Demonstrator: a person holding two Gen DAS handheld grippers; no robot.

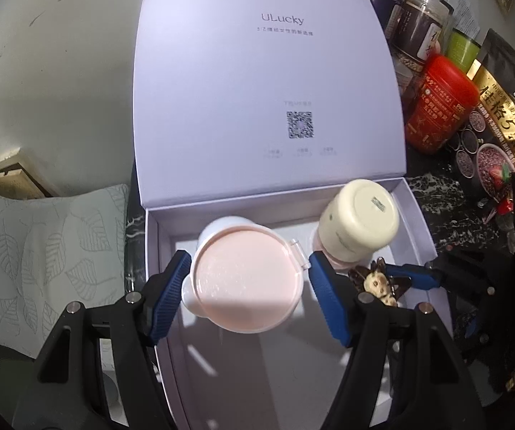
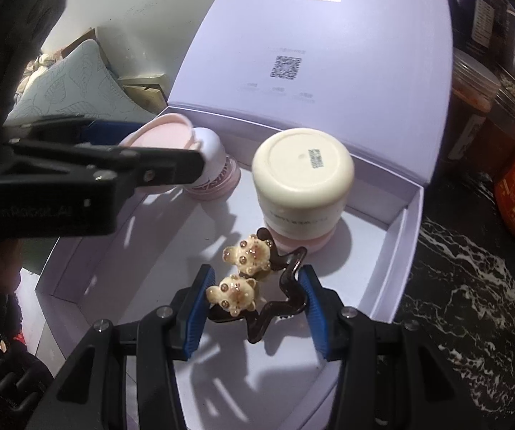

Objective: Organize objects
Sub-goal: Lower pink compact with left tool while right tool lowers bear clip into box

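Note:
My left gripper (image 1: 248,256) is shut on a white jar with a pink lid (image 1: 250,279), its blue pads pressing both sides. The jar hangs tilted, low over the back left of an open white box (image 1: 419,222). I cannot tell whether its base touches the floor. A cream jar (image 1: 361,218) stands upside down at the box's back right. My right gripper (image 2: 255,276) is shut on a brown hair claw (image 2: 286,301) with two cream bears, just in front of the cream jar (image 2: 302,172) and above the box floor. The left gripper (image 2: 164,147) and pink-lidded jar (image 2: 214,165) show at left.
The box's lid (image 1: 257,71) stands up behind it. Right of the box, on a black marble counter (image 2: 454,286), crowd a red tin (image 1: 436,107), several clear jars and a dark food packet (image 1: 501,107). A leaf-patterned cushion (image 1: 42,251) lies to the left.

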